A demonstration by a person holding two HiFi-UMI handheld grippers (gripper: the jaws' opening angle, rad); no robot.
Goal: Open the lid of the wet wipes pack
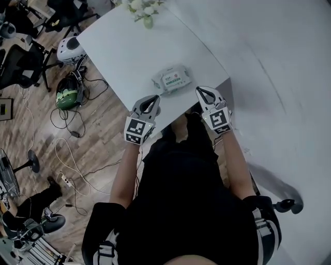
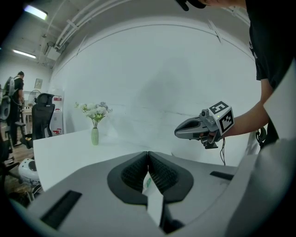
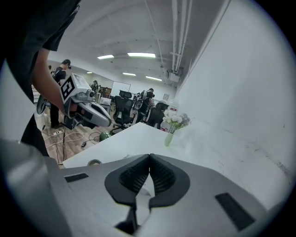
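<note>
The wet wipes pack [image 1: 172, 80] lies flat on the white table [image 1: 124, 52] near its front corner, its green-and-white lid label facing up. My left gripper [image 1: 154, 98] hovers just before the pack's near left side, its jaws shut and empty. My right gripper [image 1: 200, 91] hovers by the pack's right end, also shut on nothing. In the left gripper view the left gripper [image 2: 148, 153] has its pads meeting, and a sliver of the pack [image 2: 147, 183] shows below them. In the right gripper view the right gripper [image 3: 150, 157] has its pads touching.
A small vase of white flowers [image 1: 146, 10] stands at the table's far edge. A white wall [image 1: 289, 77] runs along the right. Office chairs [image 1: 20, 62], a green bag [image 1: 67, 93] and cables [image 1: 72, 155] lie on the wooden floor to the left.
</note>
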